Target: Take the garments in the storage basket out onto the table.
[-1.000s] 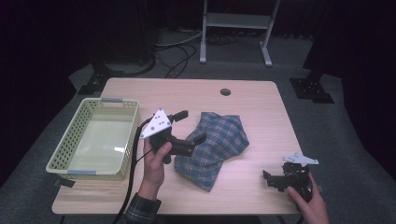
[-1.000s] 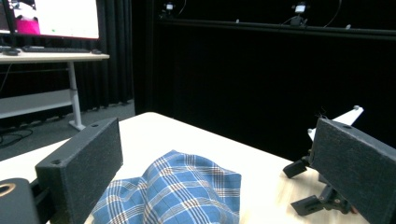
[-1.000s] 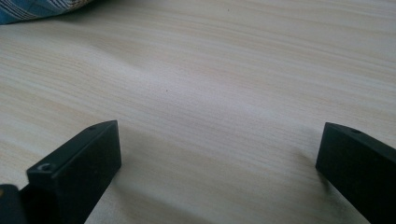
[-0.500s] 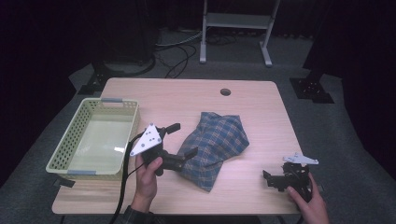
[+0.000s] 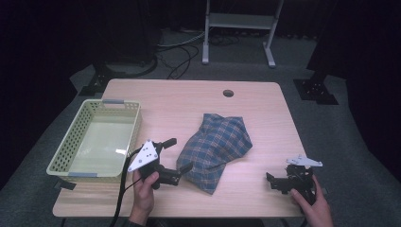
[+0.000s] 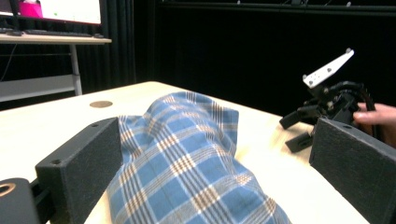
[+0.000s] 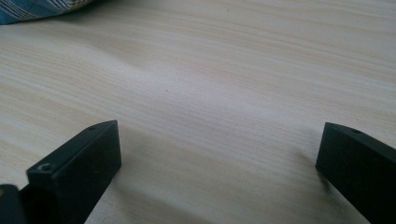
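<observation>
High view, nearest edge first: the person's two hands come in from the bottom, the left hand holding the left claw at the near left edge of the crumpled blue-and-tan plaid cloth, the right hand resting the right claw on the pale wooden table near its front right corner, well apart from the fabric. The left claw is spread, and its own view shows the plaid cloth lying between the two black jaws, bunched and mounded, not yet pinched. The right claw is also spread, its jaws wide over bare wood, with just a corner of the cloth at the top left of its view. Judging by this, the work is at its start: the cloth sits in a heap at the middle of the table, nothing is gripped, and the closing, lifting and whatever placing follows are all left to do. To the left stands a pale yellow-green perforated plastic basket, empty, just beside the left hand. Farther off the tabletop has a small round hole near its back edge. Beyond lie grey carpet, loose cables, dark stand feet and a white metal frame against black curtains.
</observation>
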Demonstrator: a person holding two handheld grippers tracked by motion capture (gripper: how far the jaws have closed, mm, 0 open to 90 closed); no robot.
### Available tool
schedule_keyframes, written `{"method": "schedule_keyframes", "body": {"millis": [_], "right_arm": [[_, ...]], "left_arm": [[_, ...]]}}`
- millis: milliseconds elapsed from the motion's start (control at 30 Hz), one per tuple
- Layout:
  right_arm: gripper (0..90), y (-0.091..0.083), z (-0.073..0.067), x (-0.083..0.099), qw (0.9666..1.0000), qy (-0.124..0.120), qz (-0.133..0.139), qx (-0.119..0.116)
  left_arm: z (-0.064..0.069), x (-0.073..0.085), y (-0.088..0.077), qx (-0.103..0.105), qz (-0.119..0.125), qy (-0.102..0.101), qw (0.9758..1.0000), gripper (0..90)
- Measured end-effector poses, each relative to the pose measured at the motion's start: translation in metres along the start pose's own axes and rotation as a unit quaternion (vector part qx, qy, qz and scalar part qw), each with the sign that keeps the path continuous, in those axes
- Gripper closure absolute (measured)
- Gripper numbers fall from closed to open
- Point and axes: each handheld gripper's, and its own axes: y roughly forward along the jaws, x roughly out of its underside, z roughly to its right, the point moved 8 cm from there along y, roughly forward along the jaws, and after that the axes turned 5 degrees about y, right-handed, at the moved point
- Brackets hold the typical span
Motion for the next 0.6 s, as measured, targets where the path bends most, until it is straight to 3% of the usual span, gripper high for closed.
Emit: {"method": "schedule_keyframes", "body": {"millis": [600], "right_arm": [[0.0,0.000,0.000,0.000,1.0000,0.000,0.000,0.000]], "left_arm": [[0.000,0.038,-0.005,0.001,-0.011,-0.018,0.9998,1.8]]}}
